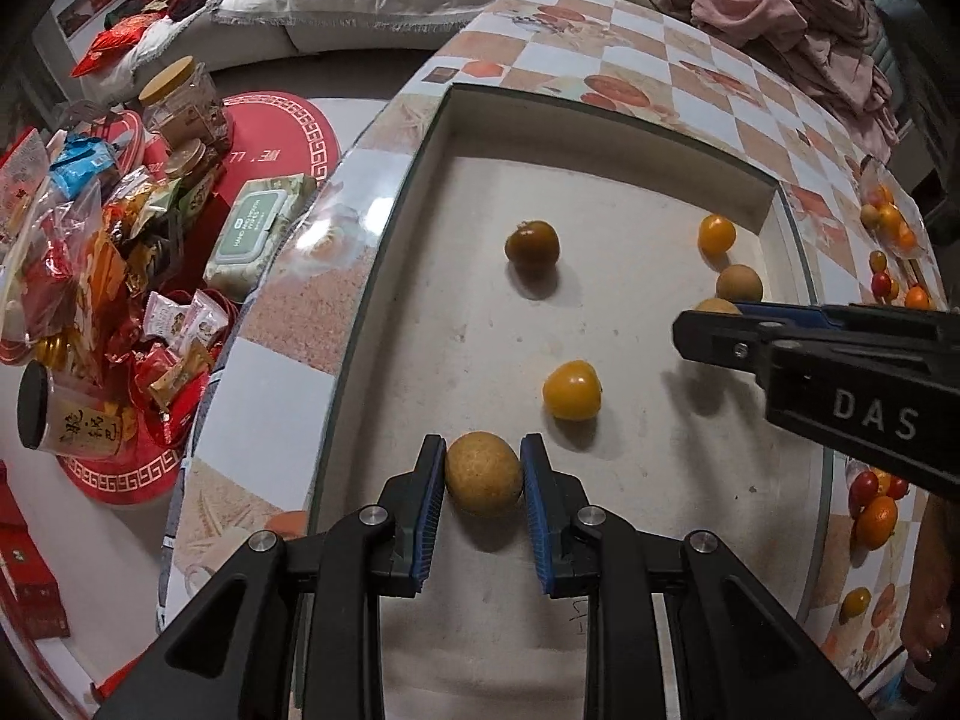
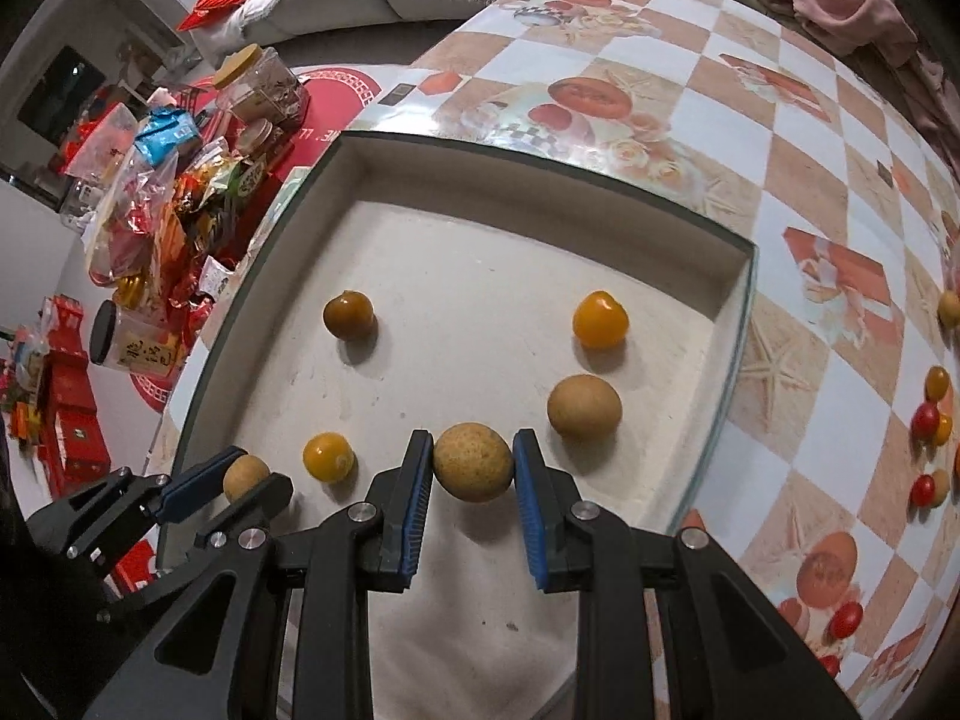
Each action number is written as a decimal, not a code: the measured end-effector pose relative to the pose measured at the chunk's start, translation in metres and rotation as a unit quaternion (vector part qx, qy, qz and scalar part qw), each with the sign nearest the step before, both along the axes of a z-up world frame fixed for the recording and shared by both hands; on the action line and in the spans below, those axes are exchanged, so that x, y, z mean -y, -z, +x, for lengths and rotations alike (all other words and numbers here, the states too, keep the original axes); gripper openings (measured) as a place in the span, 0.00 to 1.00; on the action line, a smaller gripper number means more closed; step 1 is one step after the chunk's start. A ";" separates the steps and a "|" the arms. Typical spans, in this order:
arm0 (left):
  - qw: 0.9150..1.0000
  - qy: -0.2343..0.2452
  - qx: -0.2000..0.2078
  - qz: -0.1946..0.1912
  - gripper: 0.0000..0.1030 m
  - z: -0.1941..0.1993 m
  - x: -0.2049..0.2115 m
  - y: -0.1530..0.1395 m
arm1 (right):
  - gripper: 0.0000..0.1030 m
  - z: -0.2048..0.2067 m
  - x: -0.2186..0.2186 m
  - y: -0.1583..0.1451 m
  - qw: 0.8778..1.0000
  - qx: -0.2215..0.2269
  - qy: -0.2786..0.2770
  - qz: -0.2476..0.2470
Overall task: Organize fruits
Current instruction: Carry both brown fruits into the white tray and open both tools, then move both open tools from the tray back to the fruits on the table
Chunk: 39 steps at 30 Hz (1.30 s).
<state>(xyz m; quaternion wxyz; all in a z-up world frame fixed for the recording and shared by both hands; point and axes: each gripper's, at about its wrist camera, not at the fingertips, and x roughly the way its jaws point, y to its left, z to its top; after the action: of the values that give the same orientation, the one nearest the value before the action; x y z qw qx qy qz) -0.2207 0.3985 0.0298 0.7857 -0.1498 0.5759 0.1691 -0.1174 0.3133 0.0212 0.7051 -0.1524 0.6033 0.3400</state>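
Observation:
A shallow white tray sits on the checkered table. My left gripper is shut on a tan round fruit low over the tray's near part; it also shows in the right wrist view. My right gripper is shut on another tan round fruit, held just above the tray; it reaches in from the right in the left wrist view. In the tray lie a dark brownish fruit, two yellow-orange fruits and a tan fruit.
Loose small red, orange and tan fruits lie on the table right of the tray. A heap of snack packets and jars sits on a red mat to the left, below the table. Pink cloth lies at the far right.

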 end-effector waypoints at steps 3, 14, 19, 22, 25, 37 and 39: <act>1.000 0.006 -0.004 0.002 0.26 -0.001 0.002 0.003 | 0.29 0.000 -0.004 0.006 1.000 -0.003 -0.006 -0.010; 1.000 0.009 -0.016 0.011 0.60 -0.002 0.004 0.005 | 0.34 -0.004 -0.006 0.010 1.000 0.003 -0.014 -0.023; 1.000 0.009 -0.006 0.019 0.68 -0.006 0.004 0.000 | 0.42 -0.005 -0.006 0.011 1.000 0.000 -0.015 -0.022; 1.000 0.009 -0.008 0.016 0.68 -0.008 0.003 0.000 | 0.50 -0.006 -0.007 0.011 1.000 -0.003 -0.013 -0.021; 1.000 0.008 -0.010 0.016 0.68 -0.010 0.003 -0.002 | 0.64 -0.007 -0.005 0.007 1.000 -0.004 -0.012 -0.016; 1.000 0.017 -0.006 0.023 0.68 -0.012 0.005 -0.015 | 0.77 -0.009 -0.011 -0.006 1.000 0.006 -0.010 -0.008; 1.000 0.017 -0.006 0.024 0.68 -0.012 0.005 -0.015 | 0.77 -0.009 -0.011 -0.008 1.000 0.007 -0.008 -0.006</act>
<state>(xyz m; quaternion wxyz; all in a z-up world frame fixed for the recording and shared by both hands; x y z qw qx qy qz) -0.2328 0.3938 0.0452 0.7887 -0.1197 0.5785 0.1703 -0.1266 0.3239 0.0288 0.7054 -0.1637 0.5994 0.3411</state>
